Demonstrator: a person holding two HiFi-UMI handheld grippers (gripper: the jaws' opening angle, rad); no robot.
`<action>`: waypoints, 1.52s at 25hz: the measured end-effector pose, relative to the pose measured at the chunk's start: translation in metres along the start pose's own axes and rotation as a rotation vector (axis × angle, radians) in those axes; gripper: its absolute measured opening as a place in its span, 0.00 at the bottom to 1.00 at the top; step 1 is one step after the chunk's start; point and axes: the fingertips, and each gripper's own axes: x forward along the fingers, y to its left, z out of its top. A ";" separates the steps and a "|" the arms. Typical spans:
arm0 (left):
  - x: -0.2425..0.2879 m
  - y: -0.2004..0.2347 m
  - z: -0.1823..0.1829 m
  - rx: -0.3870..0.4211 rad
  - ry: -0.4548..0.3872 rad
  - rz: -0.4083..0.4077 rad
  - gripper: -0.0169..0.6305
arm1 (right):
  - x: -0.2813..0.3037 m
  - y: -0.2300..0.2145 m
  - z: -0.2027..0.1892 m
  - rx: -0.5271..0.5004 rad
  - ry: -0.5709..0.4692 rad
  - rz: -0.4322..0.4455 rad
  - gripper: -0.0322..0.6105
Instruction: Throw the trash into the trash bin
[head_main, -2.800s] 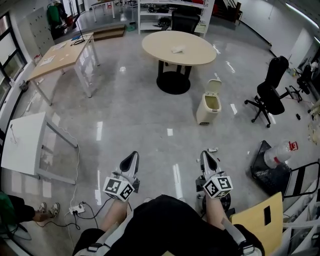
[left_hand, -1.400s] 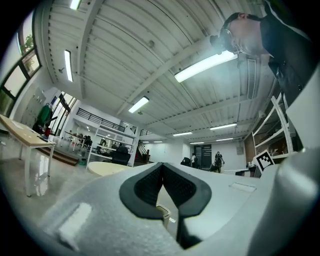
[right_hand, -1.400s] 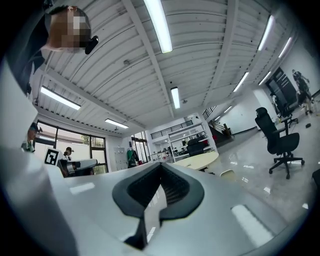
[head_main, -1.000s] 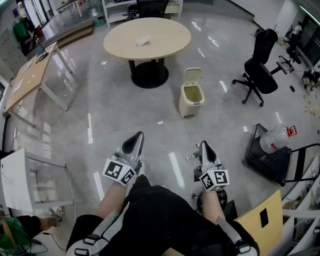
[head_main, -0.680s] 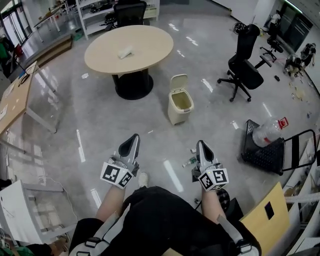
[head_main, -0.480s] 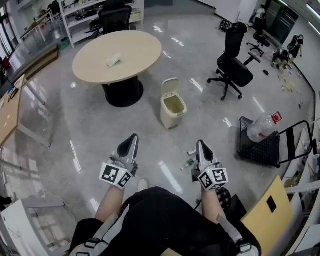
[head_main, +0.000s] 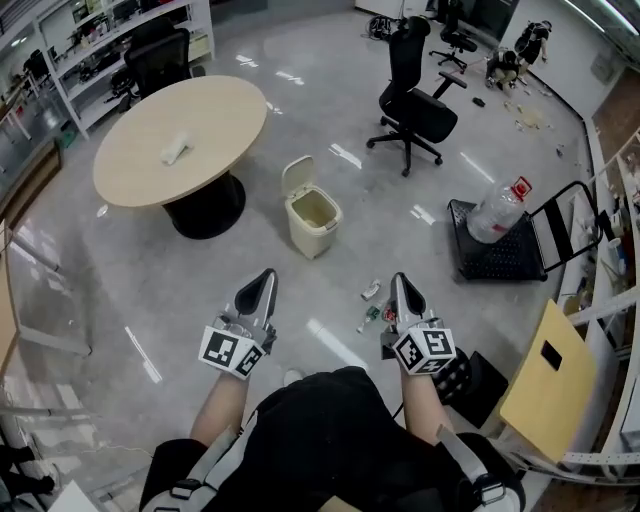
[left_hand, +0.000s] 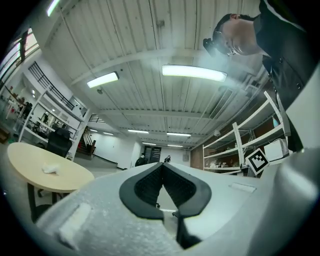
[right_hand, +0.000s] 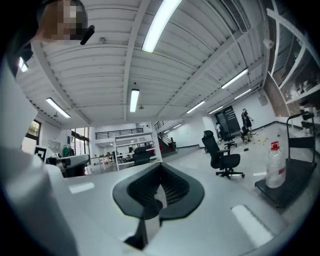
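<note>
Honestly, left gripper (head_main: 262, 281) and right gripper (head_main: 400, 289) both closed, empty; scraps (head_main: 370, 291) near the trash bin (head_main: 313, 232) look light, crushable (pinch mid-body).

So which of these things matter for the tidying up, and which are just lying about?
For the job:
trash bin, lid open
litter scraps

Just lying about:
round table
office chair
water bottle
black crate
</note>
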 end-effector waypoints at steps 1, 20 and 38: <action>0.005 0.000 -0.002 -0.007 0.003 -0.012 0.03 | -0.002 -0.005 0.001 -0.007 -0.002 -0.021 0.06; 0.156 -0.049 -0.036 -0.082 0.011 -0.207 0.03 | -0.022 -0.161 0.038 -0.086 -0.104 -0.268 0.06; 0.269 -0.077 -0.109 -0.085 0.128 -0.383 0.03 | -0.009 -0.242 0.005 -0.089 0.000 -0.384 0.06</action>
